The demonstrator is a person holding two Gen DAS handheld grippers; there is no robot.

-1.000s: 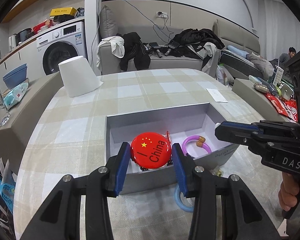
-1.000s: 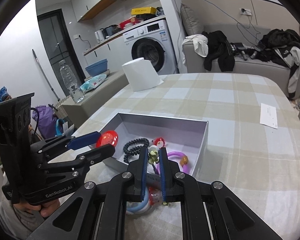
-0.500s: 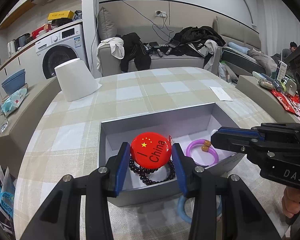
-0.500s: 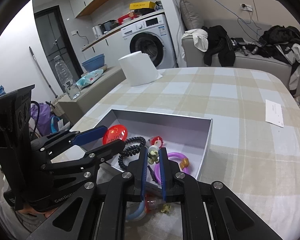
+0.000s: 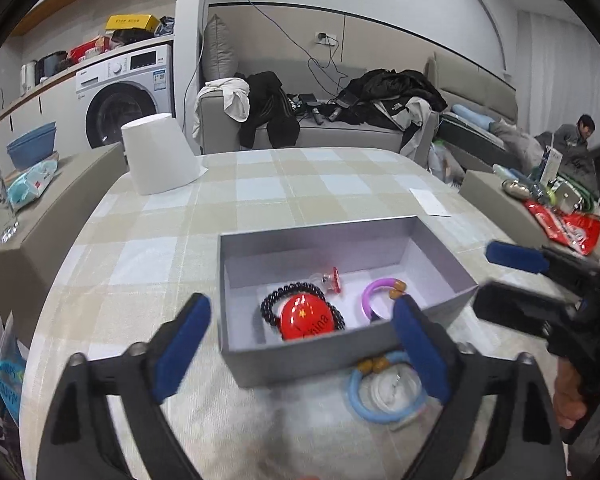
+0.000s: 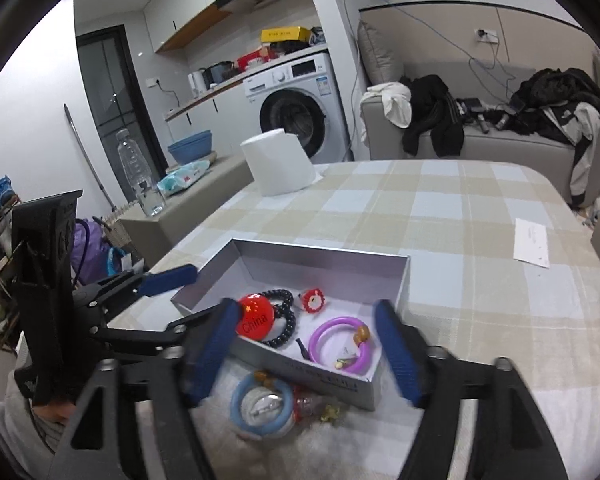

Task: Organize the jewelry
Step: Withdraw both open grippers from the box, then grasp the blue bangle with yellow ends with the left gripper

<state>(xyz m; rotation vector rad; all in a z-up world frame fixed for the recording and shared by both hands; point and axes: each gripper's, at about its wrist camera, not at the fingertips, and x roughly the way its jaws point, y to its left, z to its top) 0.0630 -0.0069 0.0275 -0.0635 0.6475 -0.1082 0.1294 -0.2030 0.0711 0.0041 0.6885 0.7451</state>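
Note:
A grey open box (image 5: 320, 236) (image 6: 388, 390) sits on the checked table. Inside lie a red "China" badge (image 5: 306, 318) (image 6: 256, 316) on a black bead bracelet (image 5: 288, 290) (image 6: 286, 334), a small red charm (image 5: 334, 279) (image 6: 314, 300) and a purple bangle (image 5: 374, 290) (image 6: 340, 344). A small pale trinket (image 6: 342, 362) rests by the bangle. My left gripper (image 5: 300, 344) is open and empty over the box's near wall. My right gripper (image 6: 306, 350) is open and empty above the box. A blue bangle (image 5: 384, 396) (image 6: 262, 408) lies outside in front of the box.
Small red and yellow trinkets (image 6: 314, 408) lie beside the blue bangle. A white upturned paper cup (image 5: 160, 156) (image 6: 278, 168) stands at the far left of the table. A paper slip (image 5: 430, 202) (image 6: 532, 242) lies at the far right. A sofa with clothes (image 5: 320, 120) is behind.
Both grippers have opened. The left one let go of the red badge, which now lies in the box on the black bracelet. The right one released its small pale trinket into the box.

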